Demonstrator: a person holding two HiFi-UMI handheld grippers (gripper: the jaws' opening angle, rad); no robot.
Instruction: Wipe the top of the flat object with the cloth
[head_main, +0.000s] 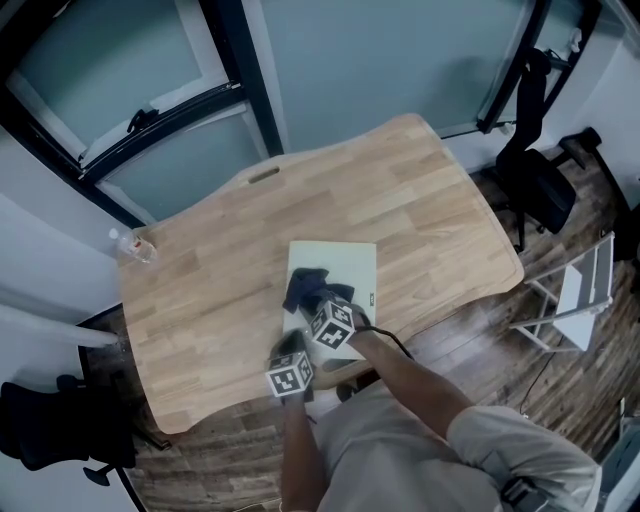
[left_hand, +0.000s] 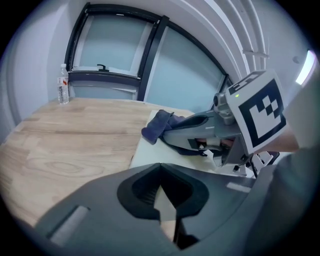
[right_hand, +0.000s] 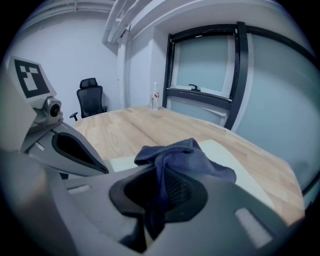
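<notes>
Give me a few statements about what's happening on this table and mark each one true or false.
1. The right hand-held gripper is clamped on a dark blue cloth. True.
2. The cloth rests on bare wood. False: it rests on the pale flat object.
3. A water bottle stands at a far corner of the table. True.
4. The left hand-held gripper also holds the cloth. False: it is at the flat object's near edge, apart from the cloth.

Dark blue cloth (right_hand: 186, 159) pinched in right claw (right_hand: 155, 202), bunched above pale flat object (right_hand: 227, 159) on wooden tabletop (right_hand: 131, 128); bottle (right_hand: 155, 97) far.
</notes>
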